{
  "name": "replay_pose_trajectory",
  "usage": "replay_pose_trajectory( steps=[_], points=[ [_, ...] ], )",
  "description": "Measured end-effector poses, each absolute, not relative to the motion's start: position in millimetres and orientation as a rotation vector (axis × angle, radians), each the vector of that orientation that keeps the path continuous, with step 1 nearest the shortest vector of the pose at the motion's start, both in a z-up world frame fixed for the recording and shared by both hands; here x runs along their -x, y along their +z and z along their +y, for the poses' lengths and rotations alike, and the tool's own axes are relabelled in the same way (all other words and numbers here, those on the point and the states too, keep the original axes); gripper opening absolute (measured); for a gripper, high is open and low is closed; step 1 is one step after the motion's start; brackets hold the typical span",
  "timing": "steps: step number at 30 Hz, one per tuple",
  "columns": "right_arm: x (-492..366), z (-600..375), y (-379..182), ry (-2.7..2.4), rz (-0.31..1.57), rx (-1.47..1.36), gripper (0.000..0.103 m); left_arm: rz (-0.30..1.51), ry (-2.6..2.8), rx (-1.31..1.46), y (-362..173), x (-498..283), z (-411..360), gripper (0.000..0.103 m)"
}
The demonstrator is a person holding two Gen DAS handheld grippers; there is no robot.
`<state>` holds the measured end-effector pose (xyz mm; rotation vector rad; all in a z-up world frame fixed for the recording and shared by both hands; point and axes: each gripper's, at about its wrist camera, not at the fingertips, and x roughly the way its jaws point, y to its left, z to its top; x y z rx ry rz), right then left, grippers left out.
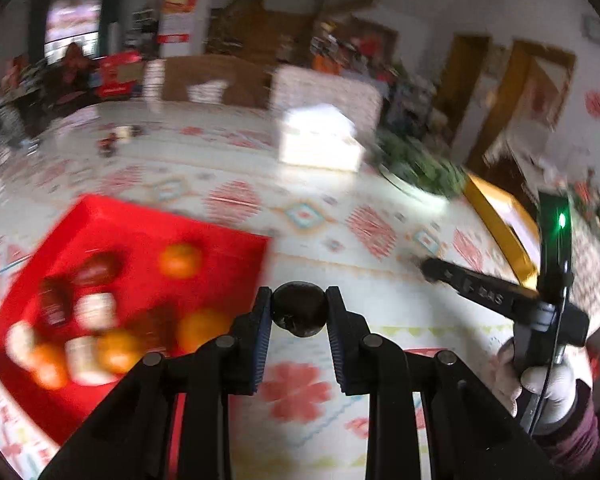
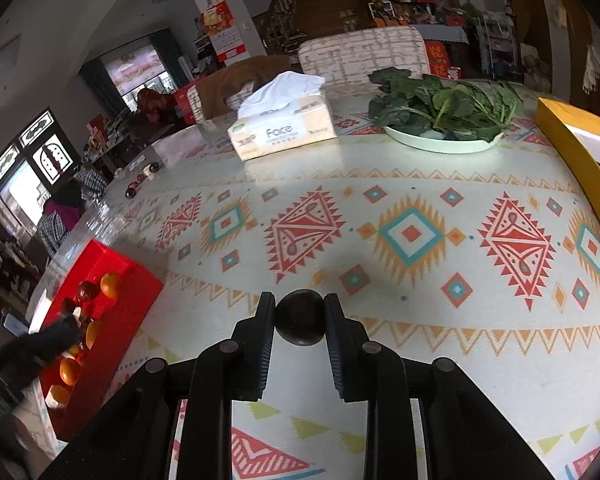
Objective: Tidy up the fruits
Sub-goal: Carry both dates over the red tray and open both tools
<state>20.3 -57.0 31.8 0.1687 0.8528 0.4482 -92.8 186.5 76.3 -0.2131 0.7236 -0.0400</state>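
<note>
Dark fruit [image 1: 299, 312] in left claw [image 1: 299, 322]; another dark fruit [image 2: 300, 323] in right claw [image 2: 300, 328]

Both wrist views downward, sharing red tray [image 1: 100, 236]

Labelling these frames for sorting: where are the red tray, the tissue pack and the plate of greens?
red tray [image 2: 140, 280], right wrist view, bare inner floor.
tissue pack [image 2: 284, 132], right wrist view, printed front face.
plate of greens [image 2: 440, 145], right wrist view, front rim.
</note>
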Motion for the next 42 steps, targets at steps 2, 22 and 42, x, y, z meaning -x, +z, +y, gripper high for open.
replay_pose_trajectory(
  steps=[2,22,42],
  points=[
    [-16.5,-48.9,35.0,0.454,0.842,-0.150,0.027,0.703,0.020,0.246,79.3,109.5,216.0,0.026],
    [81.3,142.1,55.3,0.835,0.874,0.106,0.027,0.717,0.253,0.290,50.5,161.4,319.9,0.028],
    [89.9,142.4,41.9,0.818,0.895,0.076,0.029,0.657,0.268,0.255,69.2,173.3,317.0,0.070]
  ],
)
